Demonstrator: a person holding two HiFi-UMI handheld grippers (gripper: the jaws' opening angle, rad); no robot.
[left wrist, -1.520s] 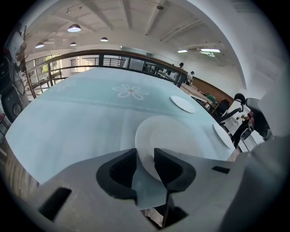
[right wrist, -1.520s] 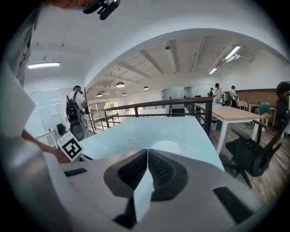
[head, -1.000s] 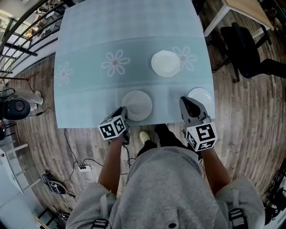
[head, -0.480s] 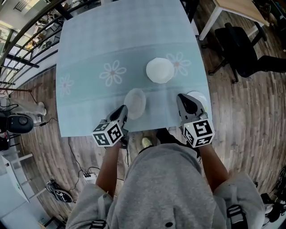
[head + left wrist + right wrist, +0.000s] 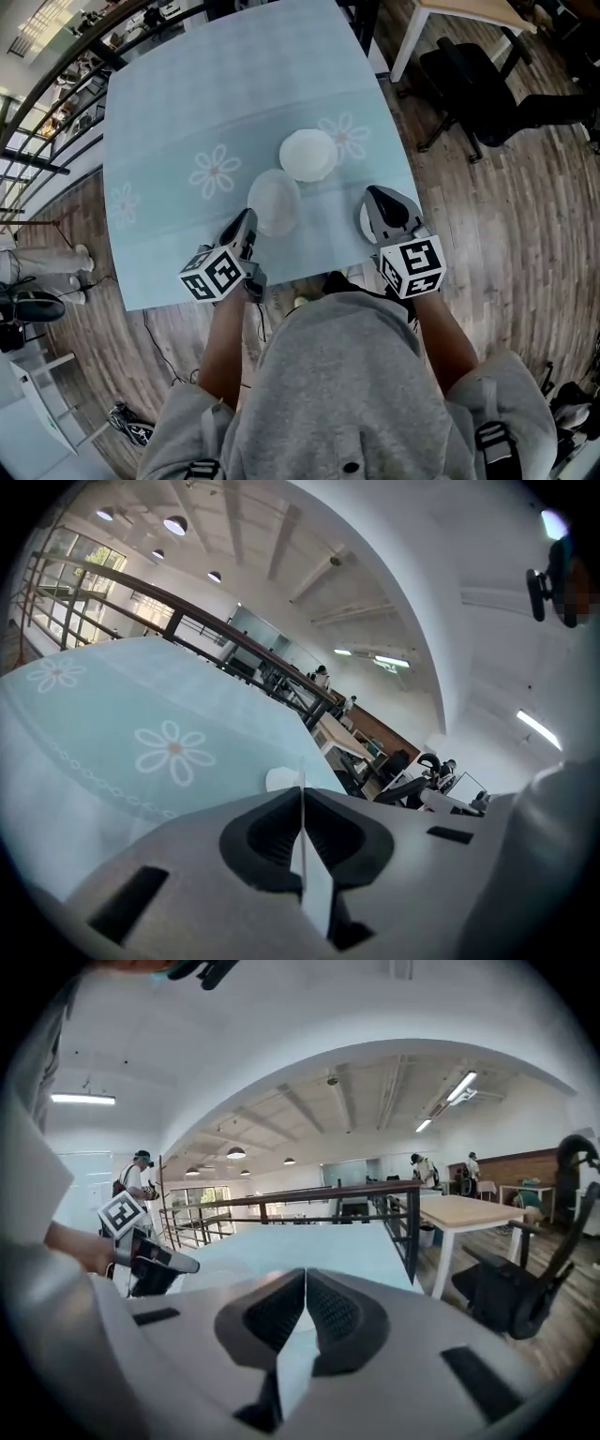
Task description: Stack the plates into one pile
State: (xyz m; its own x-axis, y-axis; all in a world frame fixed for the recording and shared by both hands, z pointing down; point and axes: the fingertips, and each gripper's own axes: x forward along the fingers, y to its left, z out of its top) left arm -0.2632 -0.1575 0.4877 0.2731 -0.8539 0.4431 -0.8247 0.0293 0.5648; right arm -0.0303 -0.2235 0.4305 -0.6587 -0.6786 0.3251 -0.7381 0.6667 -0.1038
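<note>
Three white plates are in the head view. One plate (image 5: pixel 307 155) lies flat on the pale blue tablecloth (image 5: pixel 187 103); it shows small past the jaws in the left gripper view (image 5: pixel 281 778). My left gripper (image 5: pixel 251 217) has just closed its jaws on the near rim of a second plate (image 5: pixel 274 201), which hangs tilted above the cloth. That rim is a thin edge between the jaws (image 5: pixel 302 803). My right gripper (image 5: pixel 375 195) is shut on the third plate (image 5: pixel 360 222), mostly hidden under it; the jaws (image 5: pixel 305 1307) meet on its thin rim.
The table's near edge (image 5: pixel 281 286) runs just in front of both grippers. A black office chair (image 5: pixel 478 80) and a wooden desk (image 5: pixel 469 11) stand to the right. Cables and a power strip lie on the wood floor (image 5: pixel 141 375) at the lower left.
The left jaws have shut on the near plate and raised it, tilted, toward the middle plate. The right gripper has shifted left with its plate, which is now mostly hidden beneath it.
</note>
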